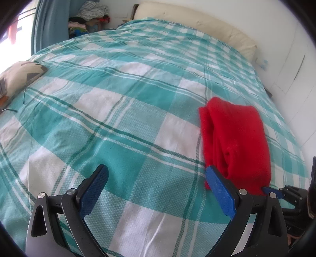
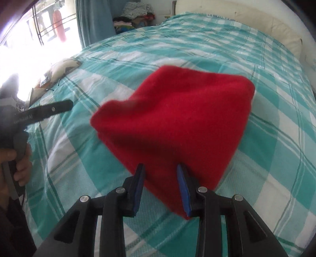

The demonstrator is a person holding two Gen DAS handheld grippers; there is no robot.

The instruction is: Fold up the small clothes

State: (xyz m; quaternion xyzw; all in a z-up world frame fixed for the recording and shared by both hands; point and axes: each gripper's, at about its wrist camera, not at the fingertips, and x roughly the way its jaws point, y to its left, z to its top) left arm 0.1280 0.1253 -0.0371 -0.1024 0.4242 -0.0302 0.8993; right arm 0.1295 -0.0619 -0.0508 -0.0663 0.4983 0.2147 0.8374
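Observation:
A folded red garment (image 2: 177, 118) hangs blurred a little above the teal-and-white checked bedcover (image 2: 266, 138). My right gripper (image 2: 160, 171) is shut on the garment's near corner, which is thick and keeps the blue pads apart. In the left wrist view the red garment (image 1: 235, 142) is on the right, with a blue pad of the right gripper (image 1: 271, 190) at its lower edge. My left gripper (image 1: 157, 170) stands wide open over bare bedcover (image 1: 118, 102), just left of the garment, with nothing between its fingers. One black finger of the left gripper (image 2: 57, 107) and the hand (image 2: 21, 166) holding it show in the right wrist view.
A patterned pillow (image 1: 21, 75) lies at the bed's left edge. A cream headboard cushion (image 1: 197, 21) runs along the far side. A pile of clothes (image 1: 88, 17) and a teal curtain (image 1: 49, 25) stand at the back left. White cupboard doors (image 1: 292, 69) close off the right.

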